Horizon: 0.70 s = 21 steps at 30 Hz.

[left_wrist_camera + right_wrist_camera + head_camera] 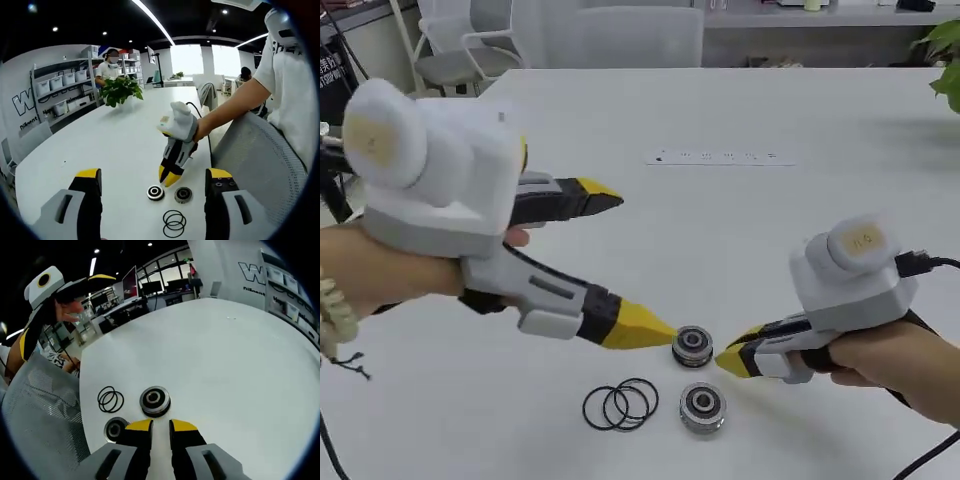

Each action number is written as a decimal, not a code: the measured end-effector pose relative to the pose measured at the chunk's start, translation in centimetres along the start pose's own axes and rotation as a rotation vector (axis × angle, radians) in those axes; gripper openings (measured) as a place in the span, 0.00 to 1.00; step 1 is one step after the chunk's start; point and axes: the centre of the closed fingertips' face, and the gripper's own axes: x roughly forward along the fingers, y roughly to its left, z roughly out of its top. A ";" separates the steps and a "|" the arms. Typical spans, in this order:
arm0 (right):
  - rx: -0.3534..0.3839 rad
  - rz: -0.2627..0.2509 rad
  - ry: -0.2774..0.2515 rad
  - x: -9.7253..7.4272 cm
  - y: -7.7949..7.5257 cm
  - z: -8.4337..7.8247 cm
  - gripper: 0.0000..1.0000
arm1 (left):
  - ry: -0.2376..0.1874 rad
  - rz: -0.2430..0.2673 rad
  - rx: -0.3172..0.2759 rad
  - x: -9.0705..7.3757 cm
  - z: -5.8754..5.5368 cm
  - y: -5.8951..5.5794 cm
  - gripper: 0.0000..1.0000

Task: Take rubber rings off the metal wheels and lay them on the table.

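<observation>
Lying nearest on the table [770,250], loose rubber rings [620,405] beside one metal wheel [702,408]; behind, a second wheel [693,343] sits between the wide-spread left gripper [645,265] and the empty right gripper [730,360], pinched nearly closed. The rings look thin, light and stretchy, so I'd hook one at the groove edge

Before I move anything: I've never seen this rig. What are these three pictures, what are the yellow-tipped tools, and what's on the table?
There is no robot arm. A person holds a two-jaw gripper in each hand. The head view comes from a headset camera looking down. Each round view comes from a camera riding on one gripper, whose own jaws rise from the bottom. The left gripper is wide open. The right gripper has its jaws close together. Neither holds anything. On the white table lie one metal wheel at the right gripper's tips, a second wheel nearer the person, and loose black rubber rings.
</observation>
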 end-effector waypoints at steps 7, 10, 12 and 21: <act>-0.040 0.003 -0.001 0.4 0.3 0.0 0.17 | 0.013 0.008 -0.018 3.6 -2.2 0.4 0.68; -0.047 0.005 -0.009 0.6 0.4 0.1 0.19 | 0.029 0.015 -0.013 4.8 -3.1 0.5 0.63; -0.054 0.008 -0.011 0.7 0.5 0.1 0.19 | 0.041 0.017 -0.019 5.6 -3.9 0.5 0.59; -0.079 0.010 -0.028 1.1 0.8 0.5 0.22 | 0.099 0.059 -0.039 7.5 -7.6 1.0 0.41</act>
